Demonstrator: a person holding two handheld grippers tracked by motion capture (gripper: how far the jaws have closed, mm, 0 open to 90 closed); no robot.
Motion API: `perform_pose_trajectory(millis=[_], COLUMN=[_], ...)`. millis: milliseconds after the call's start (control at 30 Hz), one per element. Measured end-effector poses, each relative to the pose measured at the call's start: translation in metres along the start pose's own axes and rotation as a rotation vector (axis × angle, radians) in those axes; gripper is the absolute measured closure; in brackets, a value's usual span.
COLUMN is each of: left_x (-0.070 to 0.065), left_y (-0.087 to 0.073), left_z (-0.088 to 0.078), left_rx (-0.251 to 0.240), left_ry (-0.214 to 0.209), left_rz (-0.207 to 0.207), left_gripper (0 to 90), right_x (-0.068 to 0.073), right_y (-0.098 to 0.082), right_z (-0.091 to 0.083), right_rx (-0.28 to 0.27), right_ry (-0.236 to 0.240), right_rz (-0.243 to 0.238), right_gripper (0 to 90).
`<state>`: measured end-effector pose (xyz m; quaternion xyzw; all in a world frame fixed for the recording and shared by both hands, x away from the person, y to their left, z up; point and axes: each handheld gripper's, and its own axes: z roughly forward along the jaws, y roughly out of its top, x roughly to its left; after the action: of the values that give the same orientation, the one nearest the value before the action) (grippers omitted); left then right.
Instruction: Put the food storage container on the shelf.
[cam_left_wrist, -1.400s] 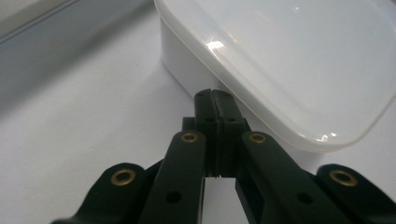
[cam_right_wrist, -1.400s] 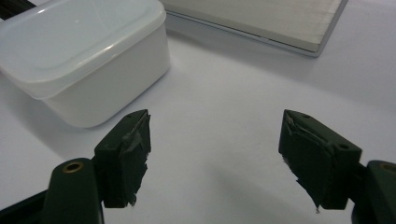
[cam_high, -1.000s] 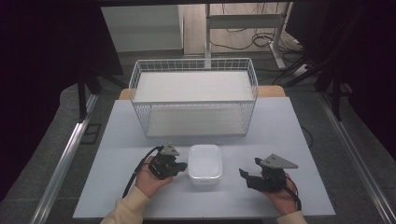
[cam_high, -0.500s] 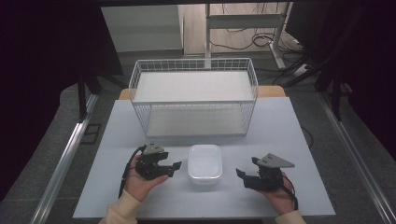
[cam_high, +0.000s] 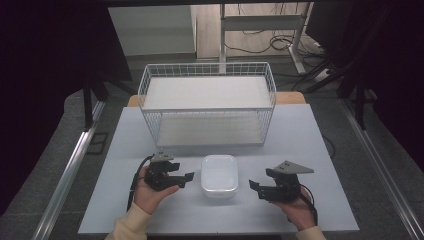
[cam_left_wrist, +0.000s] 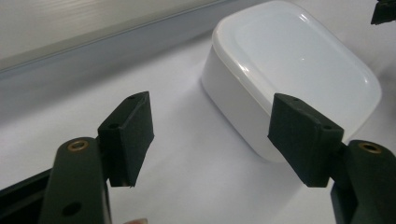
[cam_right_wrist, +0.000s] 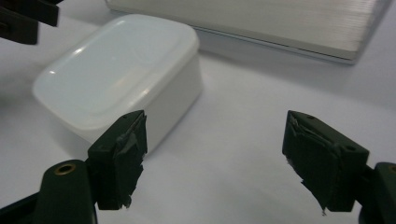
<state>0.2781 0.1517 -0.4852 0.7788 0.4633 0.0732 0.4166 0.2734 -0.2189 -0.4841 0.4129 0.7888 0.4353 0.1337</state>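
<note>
A white lidded container (cam_high: 219, 176) rests on the table between my two grippers. My left gripper (cam_high: 187, 177) sits a little to its left, pointing at it, held in a hand. Its jaws have just been opening and stand wide with nothing between them. In the left gripper view the container (cam_left_wrist: 299, 70) lies ahead and to the right of the open left gripper (cam_left_wrist: 212, 135). My right gripper (cam_high: 254, 186) hovers to the right of the container, open and empty. In the right gripper view the container (cam_right_wrist: 116, 65) lies ahead on the left of the right gripper (cam_right_wrist: 215, 154).
A white wire basket (cam_high: 207, 65) with a pale liner stands behind the container, toward the table's far side. The pale table top (cam_high: 300, 130) stretches beyond both hands. Dark floor, rails and cables surround the table.
The left gripper has drawn back to the left, away from the container's side, and its jaws have gone from shut to wide open. The right gripper has stayed put.
</note>
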Motion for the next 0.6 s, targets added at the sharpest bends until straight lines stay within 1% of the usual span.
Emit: perform_pose_trajectory(millis=[67, 100, 133, 167, 233, 267, 300, 400, 500, 567, 600], left_x=[0.000, 0.000, 0.000, 0.000, 0.001, 0.002, 0.002, 0.003, 0.003, 0.003, 0.004], left_y=[0.000, 0.001, 0.002, 0.002, 0.004, 0.004, 0.004, 0.005, 0.005, 0.006, 0.007], left_z=[0.001, 0.002, 0.003, 0.003, 0.004, 0.004, 0.004, 0.006, 0.009, 0.010, 0.012], left_rx=[-0.003, -0.005, -0.006, -0.006, -0.017, -0.021, -0.022, -0.019, -0.025, -0.025, -0.025], left_ry=[-0.011, -0.022, -0.044, -0.044, -0.067, -0.072, -0.074, -0.079, -0.101, -0.112, -0.132], left_rz=[-0.012, -0.017, -0.035, -0.035, -0.056, -0.068, -0.074, -0.090, -0.110, -0.117, -0.131], left_gripper=[30.2, 30.2, 30.1, 30.2, 30.1, 30.0, 29.9, 29.5, 29.0, 29.0, 29.0], right_x=[0.006, 0.007, 0.009, 0.009, 0.013, 0.014, 0.015, 0.016, 0.013, 0.010, 0.010], right_y=[0.009, 0.013, 0.017, 0.017, 0.024, 0.027, 0.030, 0.032, 0.031, 0.031, 0.030], right_z=[0.003, 0.005, 0.008, 0.008, 0.015, 0.019, 0.023, 0.031, 0.035, 0.034, 0.035], right_rx=[-0.006, -0.005, -0.003, -0.003, 0.006, 0.006, 0.010, 0.029, 0.039, 0.032, 0.030], right_ry=[0.001, 0.013, 0.025, 0.025, 0.040, 0.050, 0.064, 0.075, 0.078, 0.087, 0.099], right_rz=[0.024, 0.041, 0.049, 0.049, 0.057, 0.060, 0.075, 0.094, 0.100, 0.125, 0.137], right_gripper=[23.5, 23.5, 23.7, 23.7, 24.2, 24.3, 24.5, 25.7, 26.8, 27.8, 28.5])
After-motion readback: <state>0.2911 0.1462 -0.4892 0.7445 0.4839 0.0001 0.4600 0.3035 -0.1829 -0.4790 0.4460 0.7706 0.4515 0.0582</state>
